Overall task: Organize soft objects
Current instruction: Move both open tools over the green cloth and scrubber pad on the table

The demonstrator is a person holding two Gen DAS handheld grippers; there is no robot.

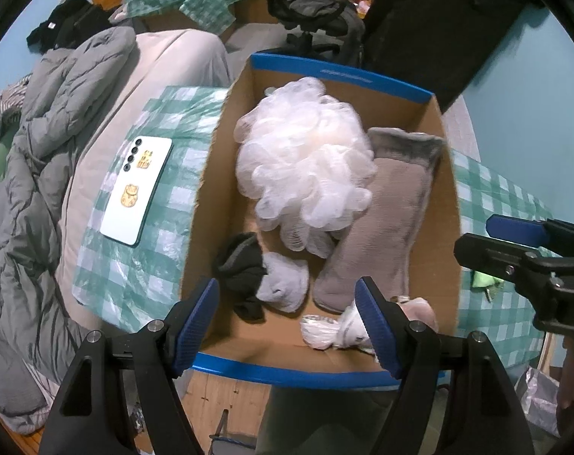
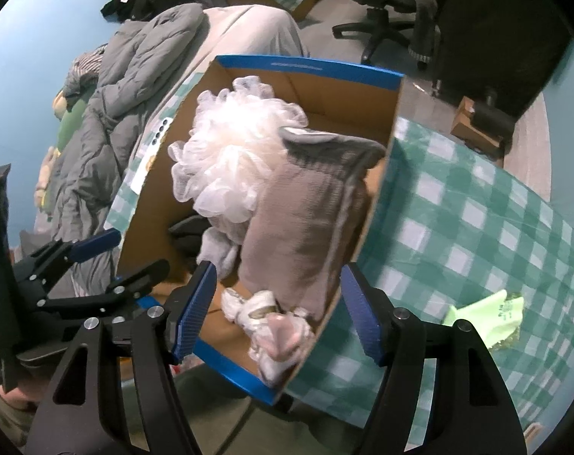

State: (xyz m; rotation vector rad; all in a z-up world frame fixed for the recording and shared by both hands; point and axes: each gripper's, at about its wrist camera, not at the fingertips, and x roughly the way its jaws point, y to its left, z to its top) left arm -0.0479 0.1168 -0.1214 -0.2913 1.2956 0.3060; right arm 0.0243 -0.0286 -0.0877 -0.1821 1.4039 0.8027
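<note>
A cardboard box (image 1: 340,76) with a blue rim stands on a green-checked cloth (image 1: 150,265). It holds a white mesh loofah (image 1: 306,167), a taupe fuzzy sock (image 1: 381,227), a black sock (image 1: 241,265), a pale grey sock (image 1: 283,284) and a white bundle (image 1: 325,331). My left gripper (image 1: 287,295) hangs open over the box's near end, with nothing between its pads. In the right wrist view, my right gripper (image 2: 277,280) is open above the taupe sock (image 2: 298,220) and the box's near right corner (image 2: 306,64). A lime-green glove (image 2: 488,314) lies on the cloth outside the box.
A white phone (image 1: 135,189) lies on the cloth left of the box. A grey duvet (image 1: 40,170) is heaped further left on the bed. An office chair (image 2: 385,0) and a small brown box (image 2: 472,125) stand on the floor beyond.
</note>
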